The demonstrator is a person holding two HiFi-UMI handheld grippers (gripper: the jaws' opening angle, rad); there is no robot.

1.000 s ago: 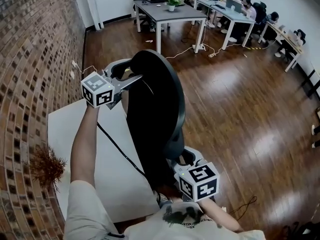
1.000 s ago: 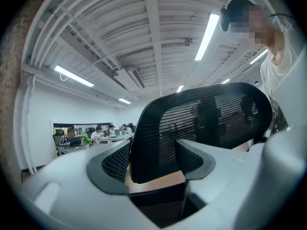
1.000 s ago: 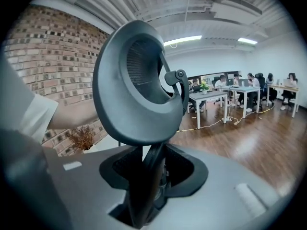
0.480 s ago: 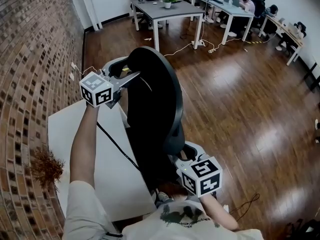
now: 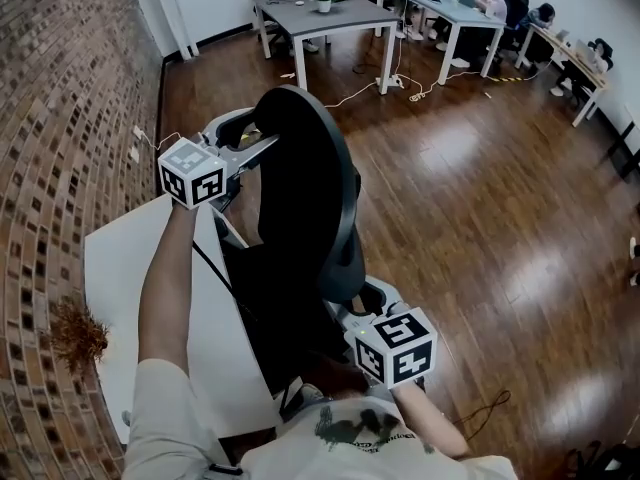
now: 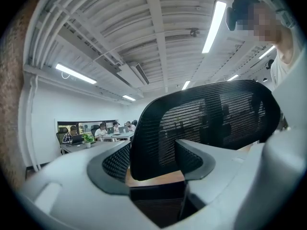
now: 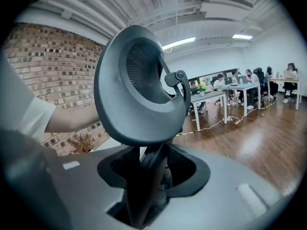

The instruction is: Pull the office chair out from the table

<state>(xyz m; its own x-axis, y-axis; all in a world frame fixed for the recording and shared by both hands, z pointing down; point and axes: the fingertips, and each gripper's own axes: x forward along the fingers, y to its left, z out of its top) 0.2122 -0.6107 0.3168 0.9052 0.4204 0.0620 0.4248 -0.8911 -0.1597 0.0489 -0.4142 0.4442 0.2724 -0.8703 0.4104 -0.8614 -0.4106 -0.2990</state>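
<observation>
The black mesh office chair [image 5: 300,198] stands beside the white table [image 5: 120,268], its backrest toward me. My left gripper [image 5: 250,138] reaches level over the table's corner, and its wide-set jaws are shut on the upper side edge of the backrest [image 6: 158,143]. My right gripper [image 5: 362,306] sits low at the backrest's near edge. Its jaws are opening with the chair's dark back frame bar [image 7: 146,176] between them, and a slim gap shows beside one pad.
A brick wall [image 5: 70,118] runs along the left, with a dried plant [image 5: 75,333] by the table's edge. Cables trail over the wooden floor [image 5: 480,208]. At the far end, several people sit at desks [image 5: 330,13] with laptops.
The chair has rolled away from the table toward me with both grippers on it. More of the seat now shows outside the table's edge.
</observation>
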